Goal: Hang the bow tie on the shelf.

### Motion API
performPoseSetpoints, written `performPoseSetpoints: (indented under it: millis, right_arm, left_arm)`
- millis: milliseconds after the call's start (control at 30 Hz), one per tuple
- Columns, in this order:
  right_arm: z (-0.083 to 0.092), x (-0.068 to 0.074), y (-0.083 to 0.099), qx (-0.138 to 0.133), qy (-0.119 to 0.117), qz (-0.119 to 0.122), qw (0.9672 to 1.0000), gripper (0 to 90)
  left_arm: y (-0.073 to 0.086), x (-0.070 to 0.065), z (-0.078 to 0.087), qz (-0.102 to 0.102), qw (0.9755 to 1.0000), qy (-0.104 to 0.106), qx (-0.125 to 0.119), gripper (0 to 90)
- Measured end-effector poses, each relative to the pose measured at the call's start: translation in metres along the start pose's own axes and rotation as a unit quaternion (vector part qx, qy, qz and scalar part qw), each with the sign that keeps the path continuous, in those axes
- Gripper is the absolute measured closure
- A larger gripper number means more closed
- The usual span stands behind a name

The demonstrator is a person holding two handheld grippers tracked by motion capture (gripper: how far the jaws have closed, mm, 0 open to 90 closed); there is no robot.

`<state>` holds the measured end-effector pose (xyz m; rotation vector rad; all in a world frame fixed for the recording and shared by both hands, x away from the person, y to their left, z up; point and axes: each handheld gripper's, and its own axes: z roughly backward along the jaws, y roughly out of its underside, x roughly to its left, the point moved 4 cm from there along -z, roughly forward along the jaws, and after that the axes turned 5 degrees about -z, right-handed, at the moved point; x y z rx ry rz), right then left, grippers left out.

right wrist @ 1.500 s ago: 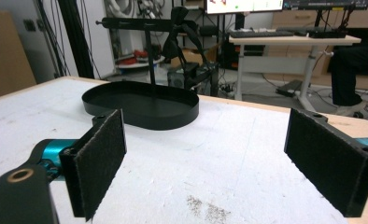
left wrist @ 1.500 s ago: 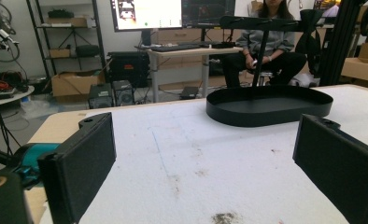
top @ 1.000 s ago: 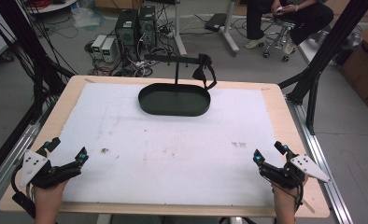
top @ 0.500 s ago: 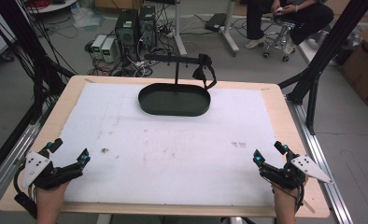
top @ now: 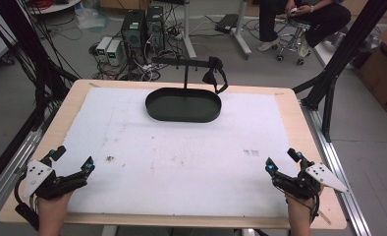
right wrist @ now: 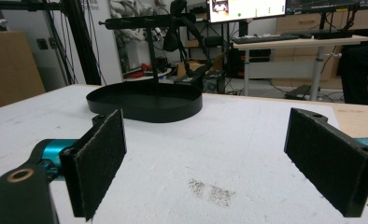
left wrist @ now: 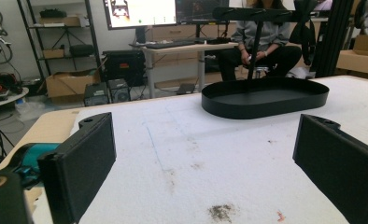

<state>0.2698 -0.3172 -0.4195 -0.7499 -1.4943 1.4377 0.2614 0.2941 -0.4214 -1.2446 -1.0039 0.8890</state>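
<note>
High view: the left gripper (top: 72, 161) is held at the near left corner of the worktop (top: 290, 105), jaws spread wide w/ nothing between them. The right gripper (top: 283, 161) is parked at the near right corner, also spread wide and empty. A black oval tray (top: 183, 104) is seen at the far middle of the white pad (top: 181, 152), well apart from both. A post rises from the tray to a crossbar (top: 181, 61), and a black strap (top: 215, 76) is hung off the bar's right end (can't tell what it is exactly).

Left gripper view: both black pads (left wrist: 81, 163) are seen far apart, bare pad surface between them w/ a dark smudge (left wrist: 221, 212) close in. The tray (left wrist: 265, 97) is seen farther off, to the right of center.

Right gripper view: pads (right wrist: 99, 158) again wide apart, nothing gripped. A grey smudge (right wrist: 210, 190) is seen on the pad between them; the tray (right wrist: 145, 107) is placed beyond, left of center, w/ the strap (right wrist: 178, 28) hanging from the bar above it.
</note>
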Motion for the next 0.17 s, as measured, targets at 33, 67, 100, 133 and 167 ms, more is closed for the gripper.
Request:
performPoseSetpoints:
  millis: [33, 67, 100, 133, 167]
  right_arm:
    - [-0.0001, 0.0004, -0.0001, 0.000, 0.000, -0.001, 1.0000, 12.0]
    - [-0.0002, 0.0009, -0.0003, -0.001, -0.001, 0.001, 1.0000, 12.0]
    - [-0.0001, 0.0013, -0.0003, -0.001, -0.002, 0.001, 1.0000, 12.0]
    - [-0.0002, 0.0018, -0.0004, 0.000, -0.003, 0.005, 1.0000, 12.0]
    - [-0.0005, 0.0026, -0.0007, 0.000, -0.003, 0.004, 1.0000, 12.0]
  left_arm:
    - [0.0003, 0.0002, -0.0001, -0.001, 1.0000, 0.000, 0.000, 6.4]
    - [0.0004, 0.0004, -0.0002, -0.001, 1.0000, 0.000, 0.000, 6.4]
    - [0.0006, 0.0006, -0.0003, -0.001, 1.0000, 0.000, 0.001, 6.4]
    - [0.0007, 0.0007, -0.0003, 0.000, 1.0000, -0.001, 0.001, 6.4]
    - [0.0006, 0.0009, -0.0003, 0.000, 1.0000, -0.001, 0.000, 6.4]
